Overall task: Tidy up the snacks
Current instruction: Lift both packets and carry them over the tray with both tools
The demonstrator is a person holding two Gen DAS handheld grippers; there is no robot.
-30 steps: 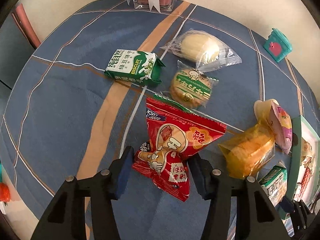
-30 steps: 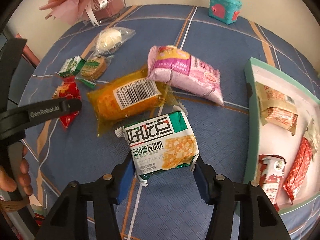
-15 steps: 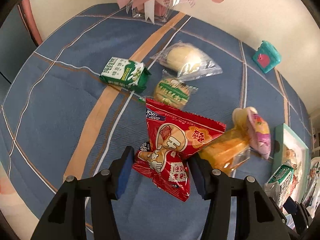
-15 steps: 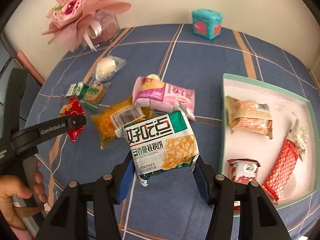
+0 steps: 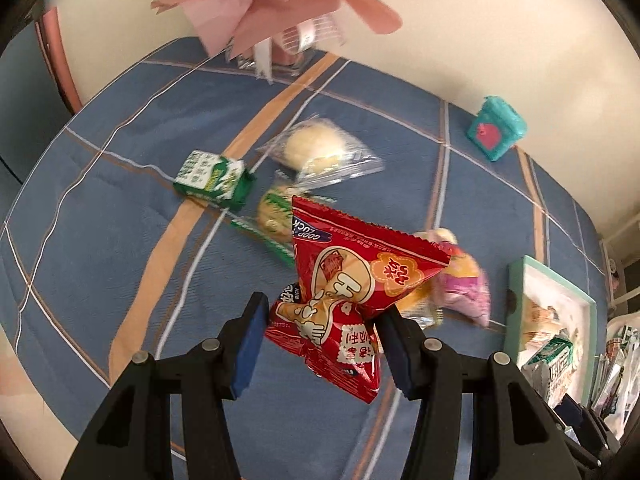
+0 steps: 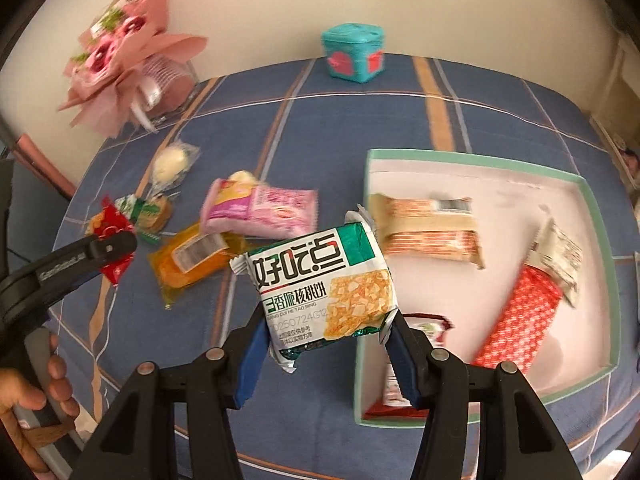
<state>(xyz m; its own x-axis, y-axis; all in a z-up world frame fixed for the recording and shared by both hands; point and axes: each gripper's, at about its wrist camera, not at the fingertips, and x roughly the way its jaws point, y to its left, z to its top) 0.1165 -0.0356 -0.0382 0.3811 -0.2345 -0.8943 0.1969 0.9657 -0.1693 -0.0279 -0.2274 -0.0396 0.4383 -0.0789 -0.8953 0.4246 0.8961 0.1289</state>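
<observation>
Left gripper: black arms, blue pads, pointing steeply down, jaws partway closed, pads pressing both sides of red snack packet, packet lifted clear of table. Left gripper also seen from right wrist view, at left edge, black arm angled across. Hand wrapped round its grip, fingers curled. Right gripper: same build, tilted steeply down, jaws partway closed, pads clamping green-and-white biscuit packet by lower edges, packet held up.
</observation>
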